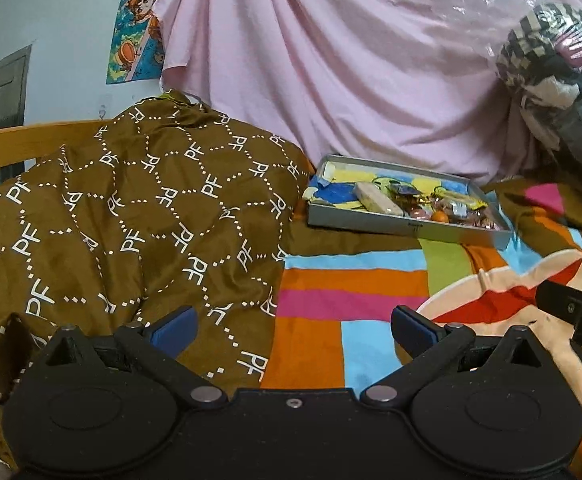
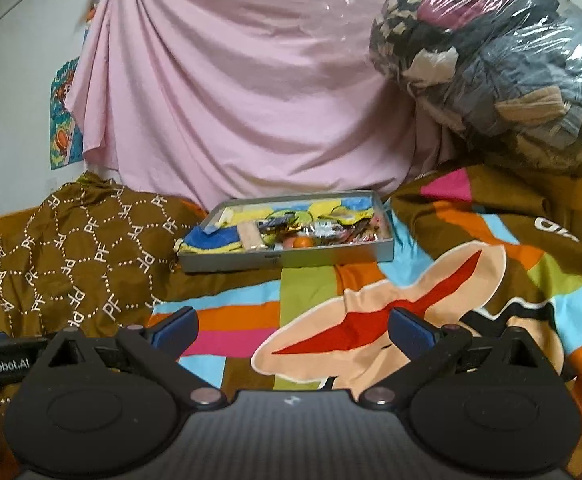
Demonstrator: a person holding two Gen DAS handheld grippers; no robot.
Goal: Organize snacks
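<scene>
A grey metal tray (image 1: 407,229) lies on the striped bedspread ahead, also in the right wrist view (image 2: 283,258). It holds several wrapped snacks (image 2: 323,226), a beige bar (image 1: 377,199) and a small orange ball (image 2: 302,242) on a yellow and blue cloth. My left gripper (image 1: 293,326) is open and empty, well short of the tray. My right gripper (image 2: 293,326) is open and empty, also well short of the tray. The right gripper's side shows at the right edge of the left wrist view (image 1: 575,312).
A brown patterned quilt (image 1: 131,224) is heaped left of the tray. A pink sheet (image 2: 243,92) hangs behind it. A plastic-wrapped bundle of clothes (image 2: 491,68) sits at the back right. A wooden bed rail (image 1: 19,140) runs along the left.
</scene>
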